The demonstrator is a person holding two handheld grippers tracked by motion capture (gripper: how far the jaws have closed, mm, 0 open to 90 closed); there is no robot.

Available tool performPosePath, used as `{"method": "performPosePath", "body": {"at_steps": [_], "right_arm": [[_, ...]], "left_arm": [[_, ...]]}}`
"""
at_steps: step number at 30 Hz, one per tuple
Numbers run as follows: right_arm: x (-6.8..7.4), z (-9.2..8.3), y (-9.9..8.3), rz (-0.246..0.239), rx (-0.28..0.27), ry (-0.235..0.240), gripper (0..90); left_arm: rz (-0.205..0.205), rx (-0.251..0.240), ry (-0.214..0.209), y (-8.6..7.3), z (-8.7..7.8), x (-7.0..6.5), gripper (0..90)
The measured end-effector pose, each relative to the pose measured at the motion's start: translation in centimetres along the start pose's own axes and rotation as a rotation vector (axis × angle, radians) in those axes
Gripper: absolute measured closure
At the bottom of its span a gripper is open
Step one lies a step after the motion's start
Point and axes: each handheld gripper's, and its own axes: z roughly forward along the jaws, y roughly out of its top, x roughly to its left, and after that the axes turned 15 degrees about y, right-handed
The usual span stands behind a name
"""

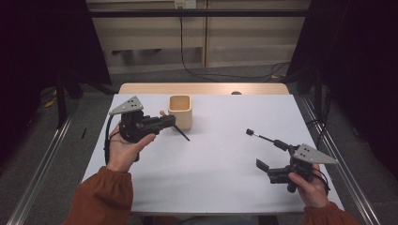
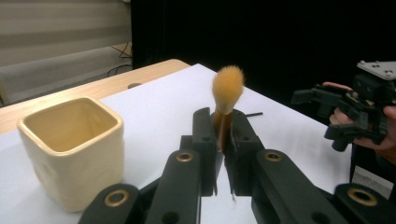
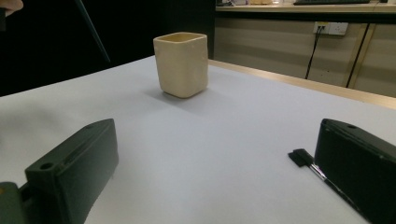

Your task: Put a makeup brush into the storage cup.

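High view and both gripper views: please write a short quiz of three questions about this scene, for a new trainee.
1. True or false: the left gripper is shut on the brush.
2. Which thing lies on the table in front of the right gripper? A: a spoon. B: a second, black brush. C: a lid.
3. Fill in: the cream cup stands upright and looks ____ inside.

Key
1. True: the jaws clamp its handle, with the orange bristles above them.
2. B.
3. Empty, as far as the left gripper view shows its inside.
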Motion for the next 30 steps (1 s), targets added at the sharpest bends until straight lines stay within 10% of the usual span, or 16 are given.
{"method": "performPosePath", "body": {"at_steps": [30], "right_arm": [[0.2,-1.5,-1.3,0.035,0.012,-0.018,0.0]], "left_arm": [[-0.032,-0.028,0.123,3.2,1.4,3.1,84.0]]}}
